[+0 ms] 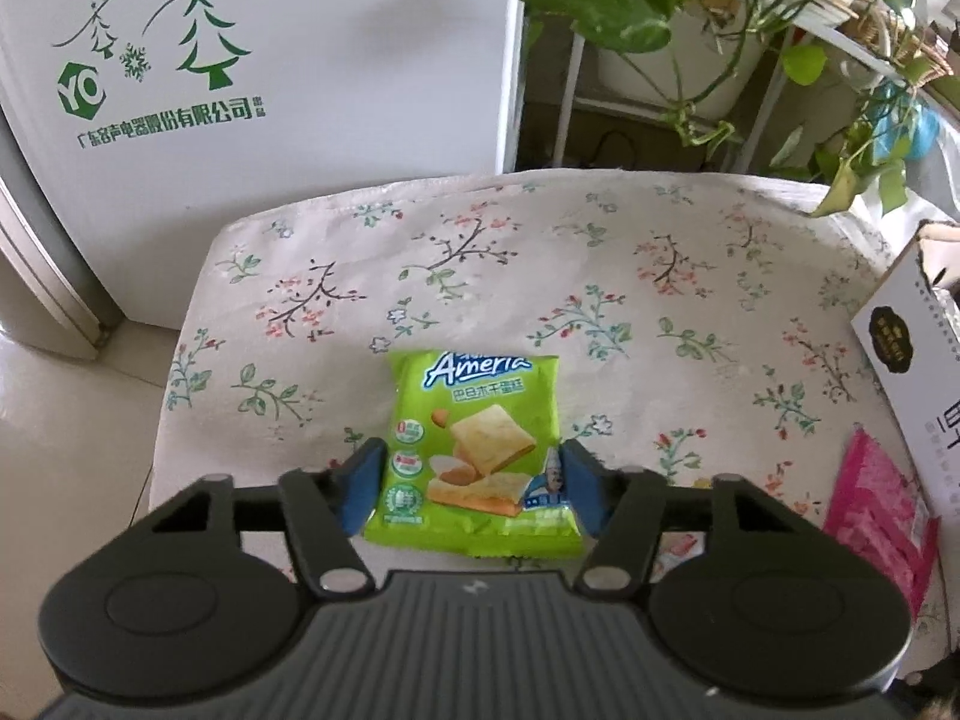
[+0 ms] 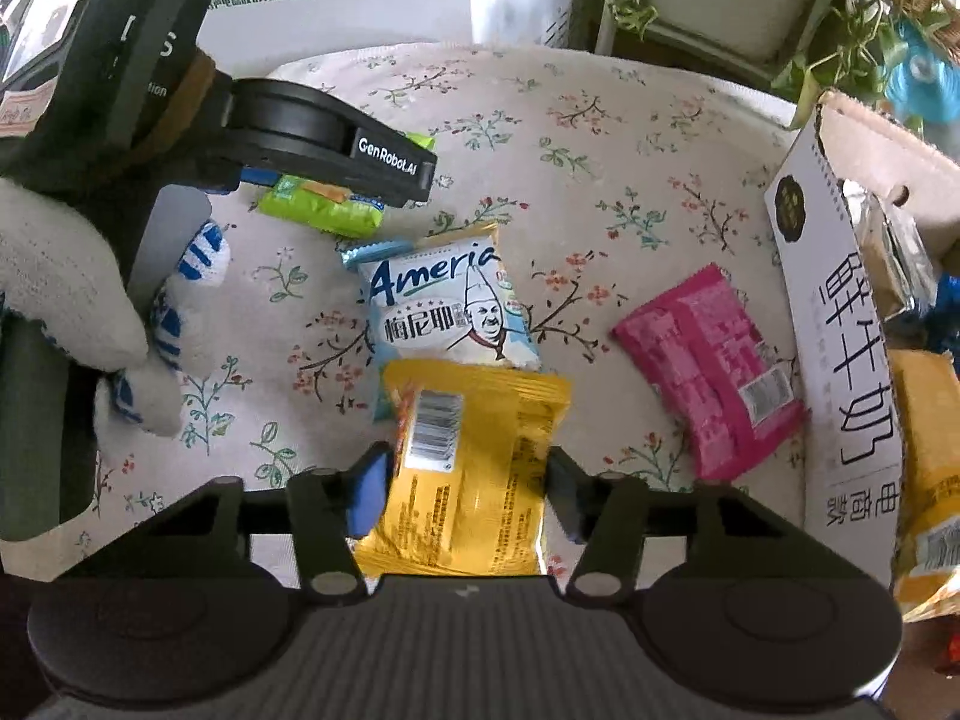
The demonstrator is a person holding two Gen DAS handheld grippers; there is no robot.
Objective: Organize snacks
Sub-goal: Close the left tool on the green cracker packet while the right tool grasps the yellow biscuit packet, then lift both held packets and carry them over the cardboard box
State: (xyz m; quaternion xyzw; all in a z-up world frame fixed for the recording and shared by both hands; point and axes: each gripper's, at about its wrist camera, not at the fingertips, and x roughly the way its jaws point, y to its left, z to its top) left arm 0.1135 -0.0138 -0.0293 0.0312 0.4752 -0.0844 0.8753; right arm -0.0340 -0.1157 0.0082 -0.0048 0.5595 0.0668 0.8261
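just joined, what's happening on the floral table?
A person with a gripper in each hand is sorting snack packets. The left gripper is shut on a green packet; the right gripper is shut on a yellow packet. A white-blue packet and a pink packet lie loose beside the cardboard box.

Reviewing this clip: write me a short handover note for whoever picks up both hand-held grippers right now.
Left hand-held gripper: shut on the green Ameria packet.
Right hand-held gripper: shut on the yellow packet.
On the floral cloth: white-blue Ameria packet, pink packet.
Cardboard box at the right already holds packets.
Left: box both held packets, then those two.
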